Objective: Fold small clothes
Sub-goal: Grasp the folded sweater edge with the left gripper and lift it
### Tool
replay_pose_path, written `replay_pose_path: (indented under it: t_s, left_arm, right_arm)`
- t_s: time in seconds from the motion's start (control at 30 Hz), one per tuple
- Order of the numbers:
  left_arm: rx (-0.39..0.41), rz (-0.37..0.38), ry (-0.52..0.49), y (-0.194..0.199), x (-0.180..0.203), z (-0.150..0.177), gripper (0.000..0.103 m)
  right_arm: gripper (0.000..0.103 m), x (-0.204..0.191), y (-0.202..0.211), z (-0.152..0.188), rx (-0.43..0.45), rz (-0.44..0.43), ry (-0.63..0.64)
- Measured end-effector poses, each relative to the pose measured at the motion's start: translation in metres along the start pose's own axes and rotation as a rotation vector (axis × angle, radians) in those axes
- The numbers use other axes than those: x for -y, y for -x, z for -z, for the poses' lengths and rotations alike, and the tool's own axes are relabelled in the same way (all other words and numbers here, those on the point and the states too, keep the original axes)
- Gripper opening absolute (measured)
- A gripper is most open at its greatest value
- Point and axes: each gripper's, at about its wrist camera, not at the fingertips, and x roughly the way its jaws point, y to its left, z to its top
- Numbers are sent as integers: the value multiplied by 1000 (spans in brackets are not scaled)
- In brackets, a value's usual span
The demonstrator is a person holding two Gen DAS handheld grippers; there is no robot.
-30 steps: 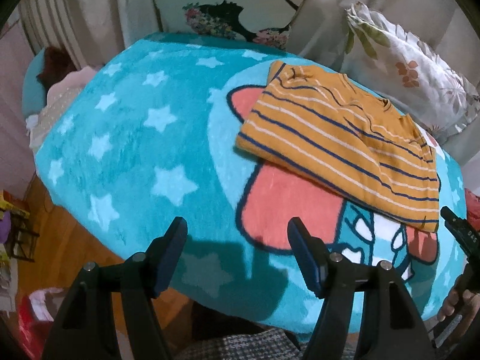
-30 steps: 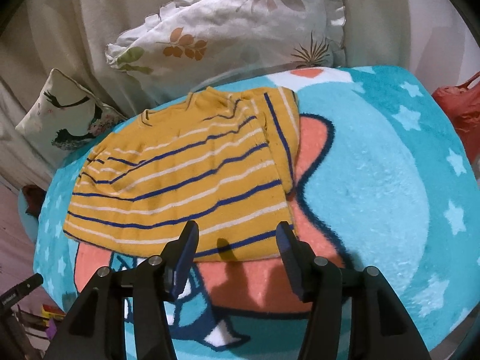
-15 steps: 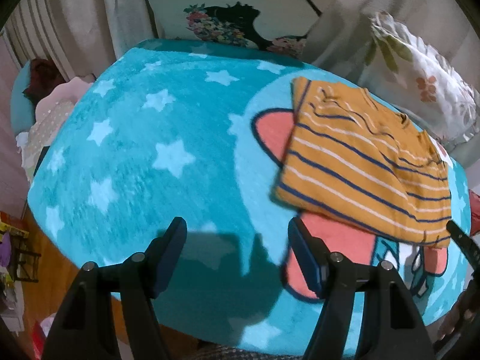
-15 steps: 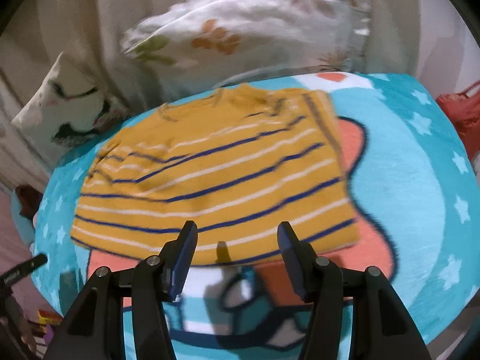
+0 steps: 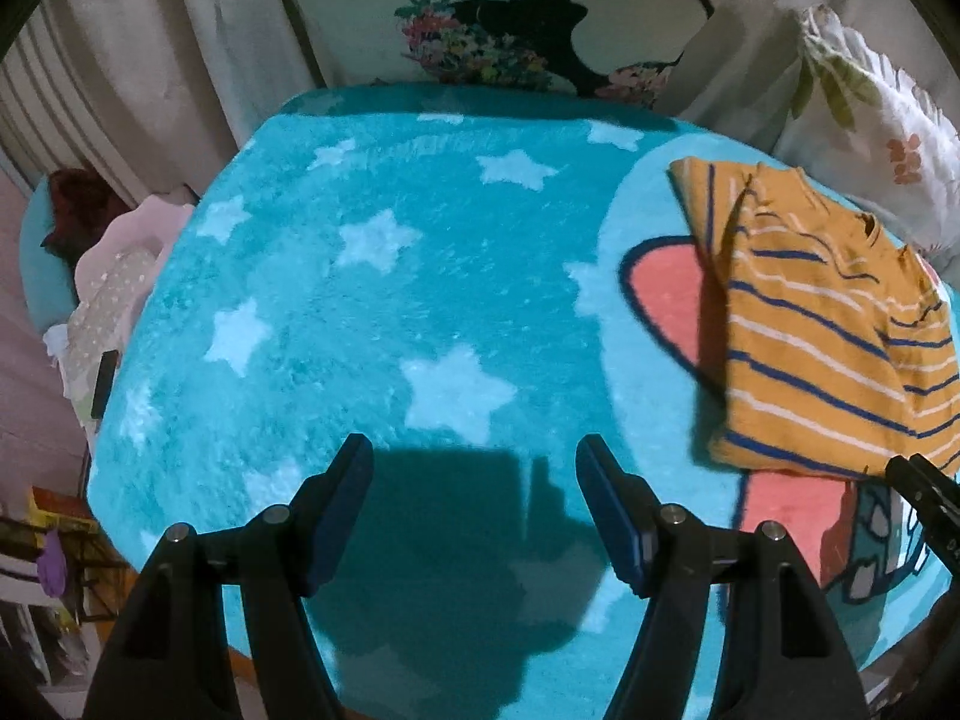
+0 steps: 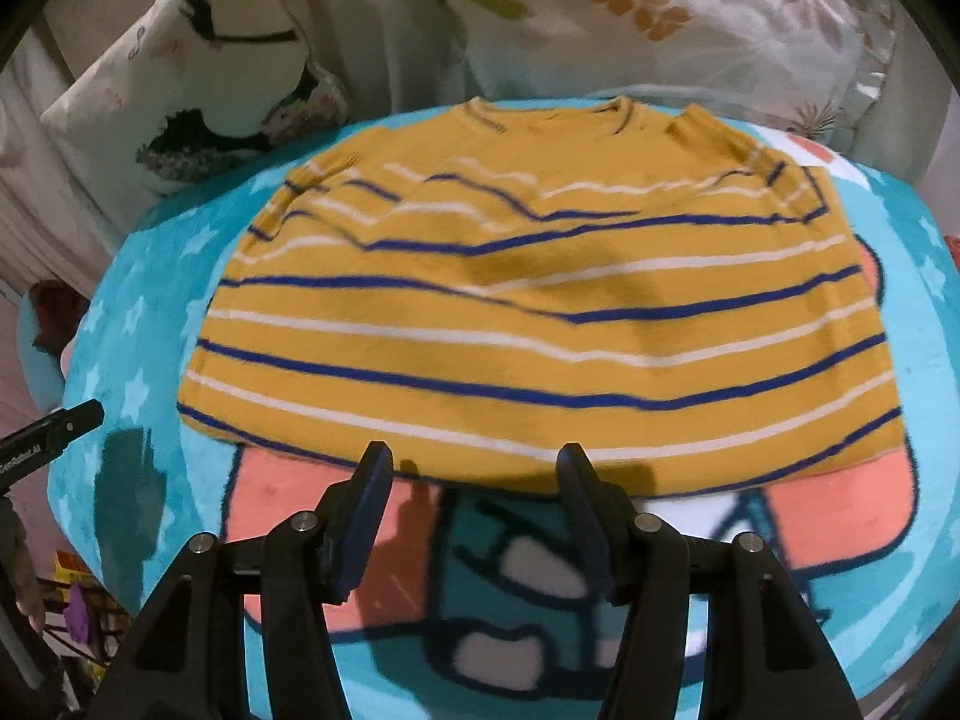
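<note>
Mustard striped shirt (image 6: 540,312) lies just beyond the spread, empty right gripper (image 6: 474,474)

Turquoise star-print blanket (image 5: 372,324) is covering the bed, filling the frame's centre. Mustard striped shirt (image 6: 540,312) is lying flat on it, spanning the cartoon print. Floral pillows (image 6: 690,18) are resting along the upper edge.

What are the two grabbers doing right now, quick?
Left gripper: open, empty, above the blue star blanket.
Right gripper: open, empty, at the near hem of the striped shirt.
</note>
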Motion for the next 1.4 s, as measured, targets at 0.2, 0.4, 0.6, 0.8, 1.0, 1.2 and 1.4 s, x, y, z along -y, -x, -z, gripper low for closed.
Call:
replay_pose_path:
  t_s: [0.2,0.4,0.6,0.8,1.0,1.2,1.4]
  left_arm:
    - [-32,9,-24,-19,-9,-6,69]
    - [-60,38,-61,-34,-6,-13,69]
    - [-67,65,-89,-42,-1,-21,69]
    - [-69,166,-97,-51,4,-45,69]
    - [-96,392,-108,-70,21,-89,71]
    - [-116,539,-153,-80,55,-120,74]
    - [-187,654,-213,-103,104,-140,76]
  right_arm:
    - [62,-22,-13,3,-20,12,17]
    - [62,-36,-17,8,-25,35,50]
    - [62,-54,-16,10,-14,61,126]
    - [62,-87,-16,7,15,79,278]
    - [62,-129,-25,7,63,103,470]
    - [62,-169,-45,17,101,150,635]
    - [62,-187,-66,18,136,230,694]
